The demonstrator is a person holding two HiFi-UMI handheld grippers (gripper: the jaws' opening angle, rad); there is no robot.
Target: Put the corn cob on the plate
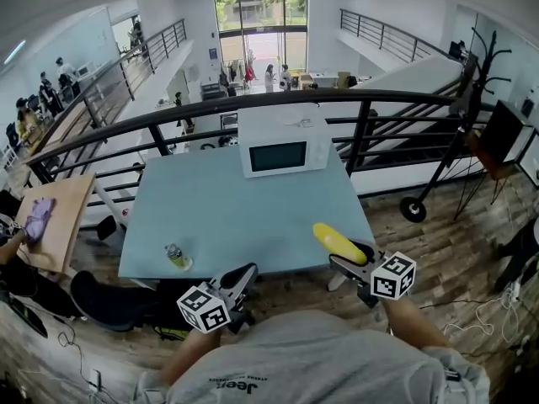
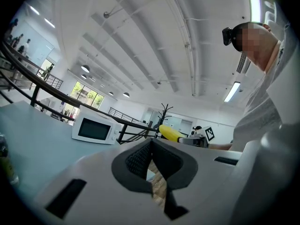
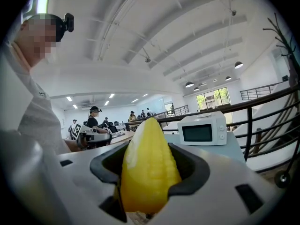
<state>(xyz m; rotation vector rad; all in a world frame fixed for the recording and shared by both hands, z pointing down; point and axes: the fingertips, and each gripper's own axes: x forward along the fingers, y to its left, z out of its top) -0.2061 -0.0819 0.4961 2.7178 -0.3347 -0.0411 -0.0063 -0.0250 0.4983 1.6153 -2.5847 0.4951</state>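
Within the right tool [image 1: 352,260] sits a tapered, seemingly plastic yellow corn cob [image 3: 149,168].

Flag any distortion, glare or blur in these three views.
Head view: heavy fisheye, the black metal railing bows into an arc; the tall glazed wall behind is the brightest patch. Left gripper view: the long ceiling light strip glares top right; corners vignetted. Right gripper view: the yellow corn cob fills the foreground, kernels sharp, with a pale patch, possibly glare, upper left.
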